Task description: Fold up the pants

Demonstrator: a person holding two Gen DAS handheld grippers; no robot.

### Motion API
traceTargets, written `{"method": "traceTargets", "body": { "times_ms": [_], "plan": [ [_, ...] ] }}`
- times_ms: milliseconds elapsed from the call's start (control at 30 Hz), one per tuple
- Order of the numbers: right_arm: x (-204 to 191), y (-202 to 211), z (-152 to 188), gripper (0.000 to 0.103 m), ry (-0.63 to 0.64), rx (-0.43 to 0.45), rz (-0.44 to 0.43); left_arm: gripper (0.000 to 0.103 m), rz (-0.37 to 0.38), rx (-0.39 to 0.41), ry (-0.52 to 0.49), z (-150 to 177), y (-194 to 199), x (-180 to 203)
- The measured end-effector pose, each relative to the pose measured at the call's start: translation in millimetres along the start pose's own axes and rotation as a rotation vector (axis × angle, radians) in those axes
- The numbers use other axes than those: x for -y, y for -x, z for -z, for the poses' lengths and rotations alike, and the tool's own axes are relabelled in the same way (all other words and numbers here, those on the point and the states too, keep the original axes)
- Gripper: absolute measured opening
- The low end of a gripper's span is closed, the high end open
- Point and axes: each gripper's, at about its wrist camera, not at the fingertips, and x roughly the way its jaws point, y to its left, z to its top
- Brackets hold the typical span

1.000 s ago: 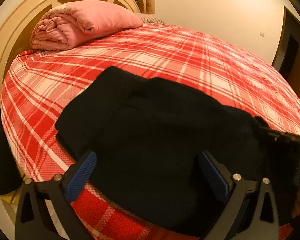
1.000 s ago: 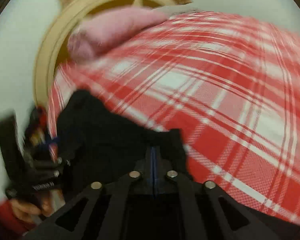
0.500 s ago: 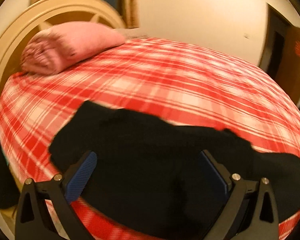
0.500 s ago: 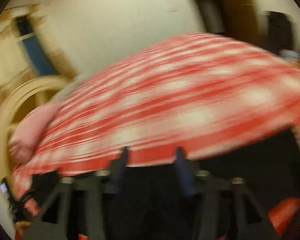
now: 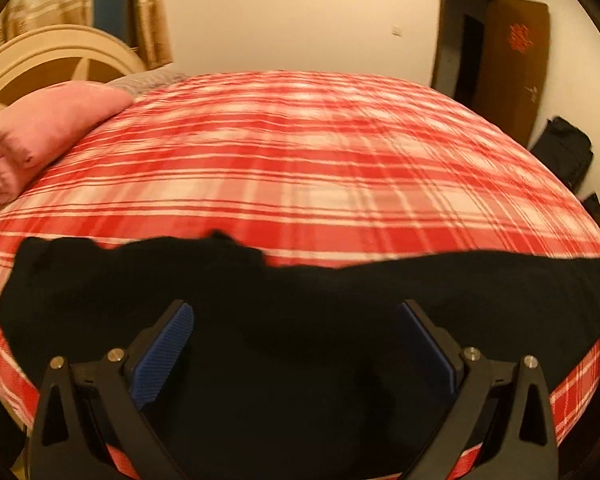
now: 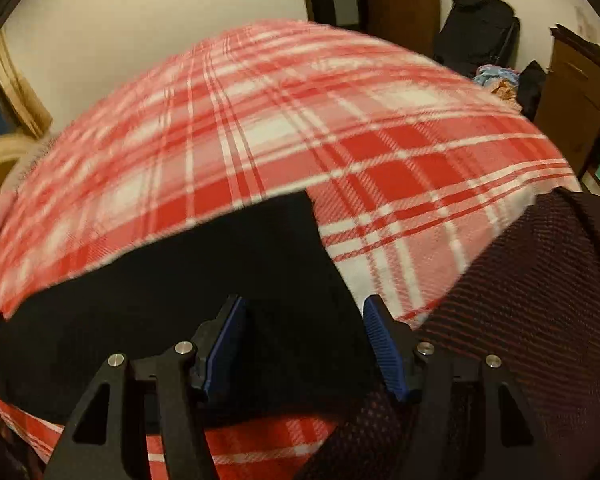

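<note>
- A folded pink blanket (image 5: 40, 132) is resting at the far left of the bed, by the cream headboard (image 5: 60, 56).
- The black pants (image 5: 300, 312) are lying stretched across the near edge of the red plaid bedspread (image 5: 300, 152), running from the left side to the right.
- The left gripper (image 5: 296, 344) is hovering over the middle of the pants with its blue-padded fingers (image 5: 164, 344) spread wide, grasping nothing.
- The right gripper (image 6: 304, 344) is sitting released over the pants' right end (image 6: 260, 280), its jaws apart and nothing pinched between them.
- A dark red-and-black knit cloth (image 6: 532, 300) is filling the right wrist view's lower right, just beside the right gripper.
- A black bag (image 6: 476, 28) is standing against the far wall, near a wooden door (image 5: 516, 64).
</note>
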Motion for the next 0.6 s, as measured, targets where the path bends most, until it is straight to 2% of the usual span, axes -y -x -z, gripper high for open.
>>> {"method": "traceTargets", "body": {
  "times_ms": [33,200,267,367,433,533,600],
  "plan": [
    [-2,2,0,0.064,0.021,0.015,0.008,0.103,0.004,-0.004,-0.008,3,-2,7],
    [-1,2,0,0.063,0.041,-0.019,-0.029,0.103,0.049,-0.092,-0.045,19,-16,35],
    [-5,4,3,0.060,0.075,-0.038,-0.029,0.103,0.034,-0.072,-0.092,27,-11,45],
    [-6,6,7,0.037,0.092,-0.064,-0.063,0.103,0.032,-0.043,-0.156,33,-6,57],
    [-6,9,10,0.019,0.091,-0.059,-0.086,0.103,0.041,-0.047,-0.151,34,-4,55],
    [-4,14,10,0.013,0.061,-0.032,-0.071,0.103,0.106,-0.086,-0.122,30,-2,47],
    [-6,26,6,0.012,0.057,0.004,-0.063,0.103,0.120,-0.073,-0.122,29,6,40]
  ]
}}
